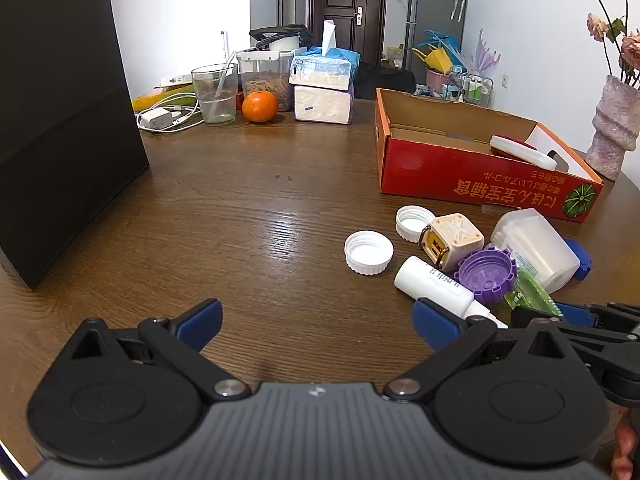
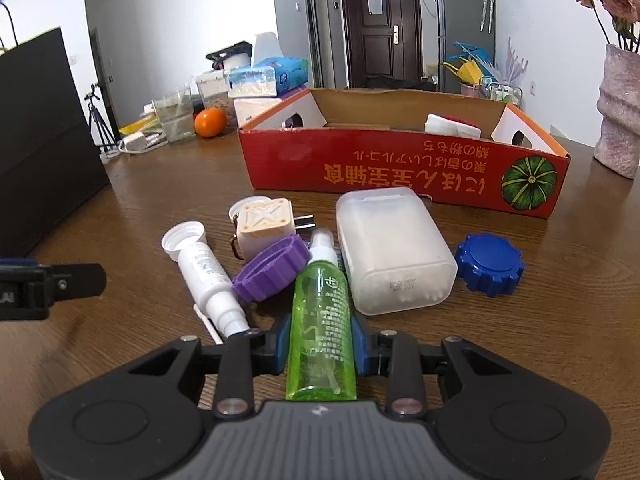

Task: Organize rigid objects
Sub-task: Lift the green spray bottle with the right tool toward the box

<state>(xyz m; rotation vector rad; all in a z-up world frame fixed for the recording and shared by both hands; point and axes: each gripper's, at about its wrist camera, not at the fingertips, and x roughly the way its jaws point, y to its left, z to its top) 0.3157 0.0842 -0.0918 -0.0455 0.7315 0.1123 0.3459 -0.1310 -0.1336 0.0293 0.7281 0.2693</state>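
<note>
Green spray bottle lengthwise between right hand-held gripper pads, pinched.

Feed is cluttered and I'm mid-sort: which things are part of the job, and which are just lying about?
Job: green spray bottle in the right tool, white bottle, purple cap, blue cap, plug cube, frosted tub, red box.

Lying about: orange, tissue packs, vase.
</note>
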